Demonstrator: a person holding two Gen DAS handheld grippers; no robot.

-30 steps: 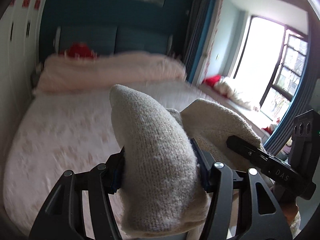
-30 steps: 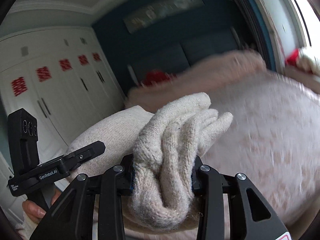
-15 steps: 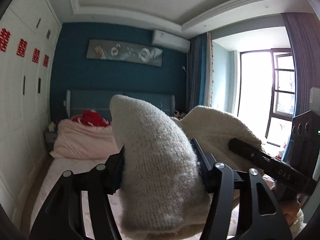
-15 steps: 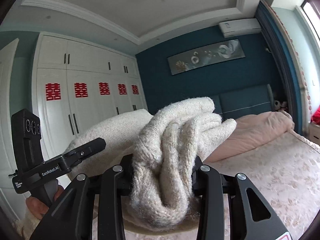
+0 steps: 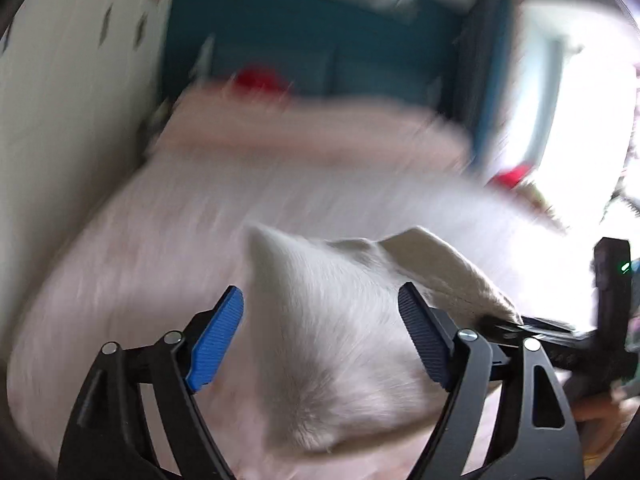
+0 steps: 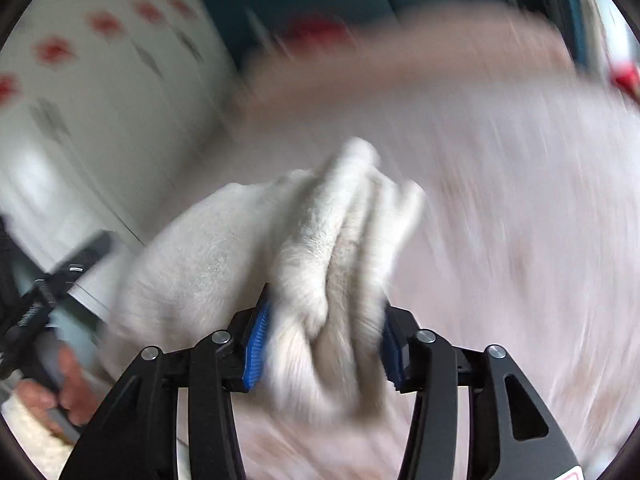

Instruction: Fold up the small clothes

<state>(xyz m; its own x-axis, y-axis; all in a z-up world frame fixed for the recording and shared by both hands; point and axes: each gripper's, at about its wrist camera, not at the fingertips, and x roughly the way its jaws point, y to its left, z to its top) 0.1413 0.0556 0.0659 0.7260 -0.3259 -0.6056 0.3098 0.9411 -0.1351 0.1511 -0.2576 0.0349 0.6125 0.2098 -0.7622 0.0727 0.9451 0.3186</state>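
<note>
Cream knitted garment [image 5: 332,344], lower centre of the left wrist view: a peaked fold rises between the two blue-padded fingers of the left gripper [image 5: 320,312]. The jaws stand wide apart; the left pad [image 5: 216,340] is clear of the cloth, while the right pad [image 5: 424,340] lies at the fabric's edge, contact uncertain through the blur. A second lobe of the garment runs toward the lower right of that frame, where the black body of the other tool [image 5: 608,320] sits at the right edge.

In the right wrist view the same garment [image 6: 320,280] fills the centre as a bunched wad of several layers, pinched between the fingers of the right gripper [image 6: 324,340]; the jaws are closed down onto the wad, both blue pads [image 6: 256,344] pressed against the knit. The cloth spreads toward the left of the frame, where a hand [image 6: 60,384] grips the black handle of the other tool at the lower left edge.

Behind the garment, both views show a pink bed [image 5: 160,240] with a pink duvet [image 5: 320,128] toward the top, a red item [image 5: 260,78] above it, a dark blue wall [image 5: 320,40] and white wardrobe doors [image 6: 100,100] at the left. All background is heavily motion-blurred.
</note>
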